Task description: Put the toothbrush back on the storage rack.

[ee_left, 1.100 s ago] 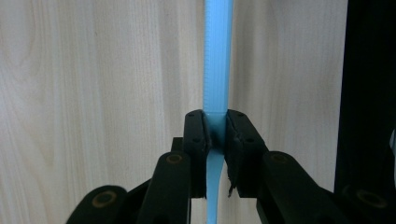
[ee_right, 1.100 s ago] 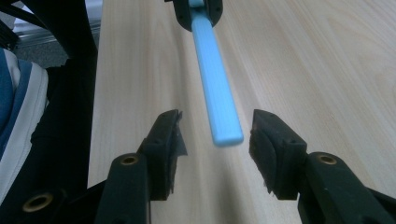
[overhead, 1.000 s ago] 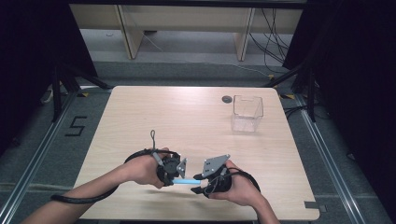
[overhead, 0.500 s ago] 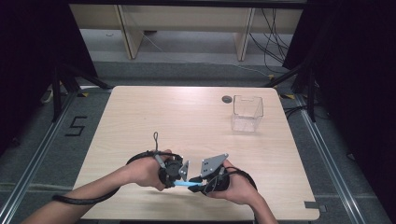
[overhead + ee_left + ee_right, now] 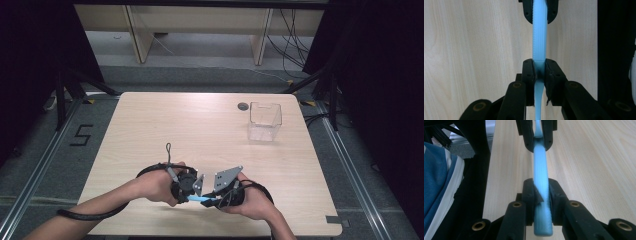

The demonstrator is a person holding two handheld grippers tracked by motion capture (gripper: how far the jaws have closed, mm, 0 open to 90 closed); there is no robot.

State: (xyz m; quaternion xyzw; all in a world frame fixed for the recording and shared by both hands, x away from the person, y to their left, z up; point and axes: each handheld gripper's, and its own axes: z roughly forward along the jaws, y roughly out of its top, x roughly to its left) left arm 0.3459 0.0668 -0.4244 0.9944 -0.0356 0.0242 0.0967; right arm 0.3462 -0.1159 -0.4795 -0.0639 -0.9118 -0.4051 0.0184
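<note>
One light-blue ribbed handle [image 5: 199,198], one clear plastic box [image 5: 265,121], two tongs, one wooden table [image 5: 150,130].

Even overhead light is brightening the worktop [image 5: 210,125] while the surroundings are sinking into darkness; soft shadows are pooling beneath the hands, and close-up views are blurring at their bottom edges.

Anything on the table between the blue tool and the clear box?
Nothing visible. The blue tool is held over the near edge, the left gripper and right gripper each shut on an end; the right's fingers have just closed on it. Bare table runs to the clear box; the dark disc sits beside it.
</note>
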